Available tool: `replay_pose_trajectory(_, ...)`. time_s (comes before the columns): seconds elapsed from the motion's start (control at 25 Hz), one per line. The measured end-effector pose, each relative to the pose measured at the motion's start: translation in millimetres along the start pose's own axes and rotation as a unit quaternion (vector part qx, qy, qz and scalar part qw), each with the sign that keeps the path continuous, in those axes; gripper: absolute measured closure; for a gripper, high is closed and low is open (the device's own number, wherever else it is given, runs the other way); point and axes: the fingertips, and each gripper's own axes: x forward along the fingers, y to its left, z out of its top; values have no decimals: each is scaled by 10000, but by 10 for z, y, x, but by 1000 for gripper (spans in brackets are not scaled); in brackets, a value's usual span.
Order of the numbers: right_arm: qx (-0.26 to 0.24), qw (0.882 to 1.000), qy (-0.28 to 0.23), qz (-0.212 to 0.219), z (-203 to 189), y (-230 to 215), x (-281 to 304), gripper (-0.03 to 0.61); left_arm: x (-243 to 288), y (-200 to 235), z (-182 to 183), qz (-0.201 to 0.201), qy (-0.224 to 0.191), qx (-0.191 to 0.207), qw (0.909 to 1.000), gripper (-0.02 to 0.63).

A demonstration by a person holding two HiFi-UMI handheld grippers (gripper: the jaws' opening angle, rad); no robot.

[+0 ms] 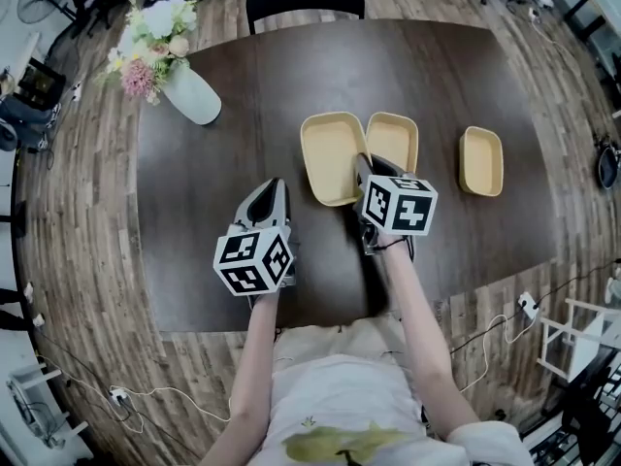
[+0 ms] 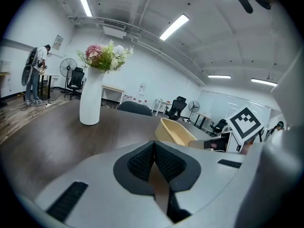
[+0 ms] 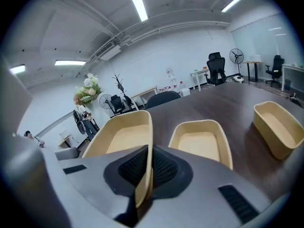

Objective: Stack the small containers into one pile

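— Right gripper (image 3: 148,166): status?
— Clamped on the rim of the centre tub (image 1: 330,153), probably to lift it for stacking. Second tub (image 1: 393,142) lies just beside it, and the third tub (image 1: 482,160) sits apart at right.
— Left gripper (image 2: 154,163)?
— Closed, empty, lower left; seemingly spare.

I read the large container (image 1: 330,158) as smooth, matt cream plastic, the tabletop (image 1: 243,115) as dark wood grain with a dull sheen, and the vase (image 1: 192,95) near its far left corner as smooth, matt white.
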Motion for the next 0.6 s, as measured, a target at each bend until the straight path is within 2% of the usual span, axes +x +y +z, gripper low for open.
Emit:
replay_pose_trajectory(0.28,384,9977,-271,-494,247,-561,-211,548,229,-369,-2,-188,82,-2,9998,589)
replay_pose_trajectory(0.6,801,9913,-385,-974,319,-1058,-313,548,463,-704,-55,-399,206,94,9989,589)
